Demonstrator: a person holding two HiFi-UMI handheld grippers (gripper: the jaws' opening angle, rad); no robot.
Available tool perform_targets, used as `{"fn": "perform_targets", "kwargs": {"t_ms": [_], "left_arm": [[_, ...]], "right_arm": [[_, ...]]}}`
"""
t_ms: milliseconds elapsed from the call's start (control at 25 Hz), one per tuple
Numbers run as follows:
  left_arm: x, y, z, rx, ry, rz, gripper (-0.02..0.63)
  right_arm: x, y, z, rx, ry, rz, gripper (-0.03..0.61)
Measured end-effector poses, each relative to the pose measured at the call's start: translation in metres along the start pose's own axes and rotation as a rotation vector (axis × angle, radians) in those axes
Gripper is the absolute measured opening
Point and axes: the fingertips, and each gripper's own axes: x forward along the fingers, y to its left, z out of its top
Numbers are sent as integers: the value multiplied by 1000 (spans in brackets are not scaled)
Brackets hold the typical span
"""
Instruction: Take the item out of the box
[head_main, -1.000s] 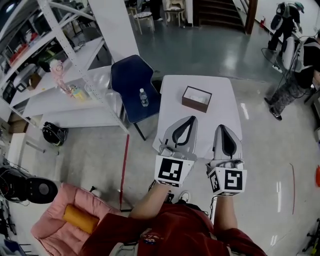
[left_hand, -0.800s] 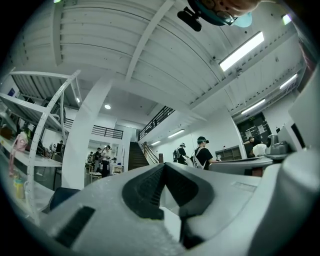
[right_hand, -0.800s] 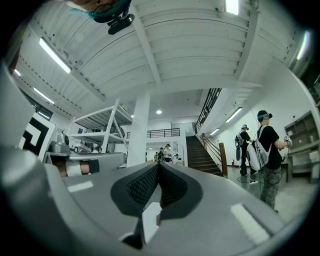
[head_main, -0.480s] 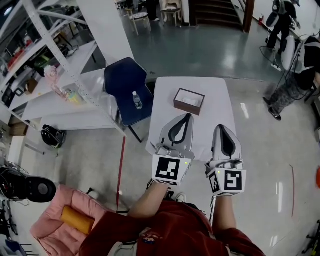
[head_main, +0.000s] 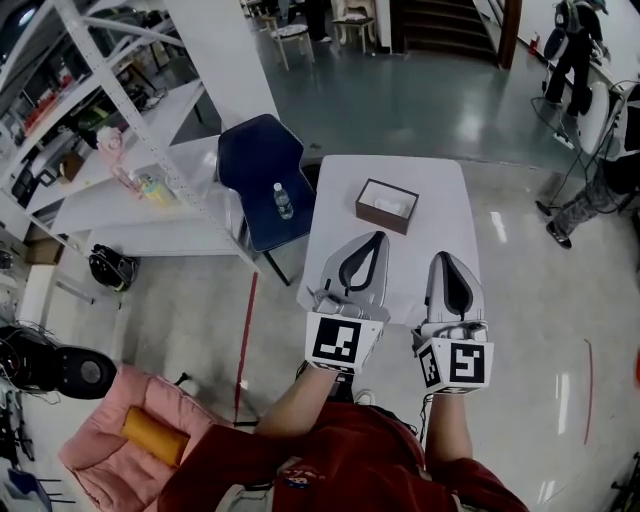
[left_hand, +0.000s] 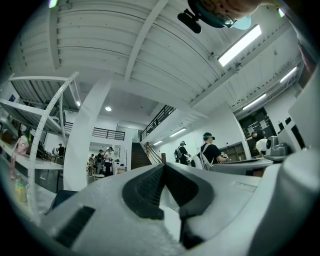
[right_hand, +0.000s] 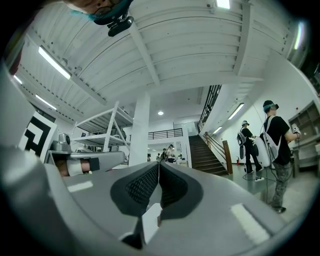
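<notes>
A small brown open box (head_main: 388, 205) with something white inside sits toward the far end of a white table (head_main: 440, 190) in the head view. My left gripper (head_main: 376, 238) is held over the table's near part, short of the box, its jaws shut with nothing between them. Beside it on the right, my right gripper (head_main: 444, 257) is shut and empty too. Both gripper views point level across the hall; the left gripper (left_hand: 163, 167) and the right gripper (right_hand: 158, 165) show tips pressed together, and the box is out of their sight.
A dark blue chair (head_main: 264, 170) with a water bottle (head_main: 283, 200) stands left of the table. White metal shelving (head_main: 120, 120) fills the left side. A pink seat (head_main: 110, 440) is at the near left. People stand at the far right (head_main: 585, 60).
The head view has shifted slightly, so the table and box slid a little in the picture. Both grippers stay shut and side by side, unchanged relative to each other.
</notes>
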Motion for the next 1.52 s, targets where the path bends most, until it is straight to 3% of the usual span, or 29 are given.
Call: {"fn": "perform_targets", "kwargs": {"t_ms": [440, 1520], "left_arm": [[29, 40, -7, -1, -34, 10, 2], [176, 205, -64, -79, 14, -14, 3]], "right_arm": [[51, 7, -8, -33, -9, 26, 8], [279, 4, -53, -71, 75, 14, 14]]}}
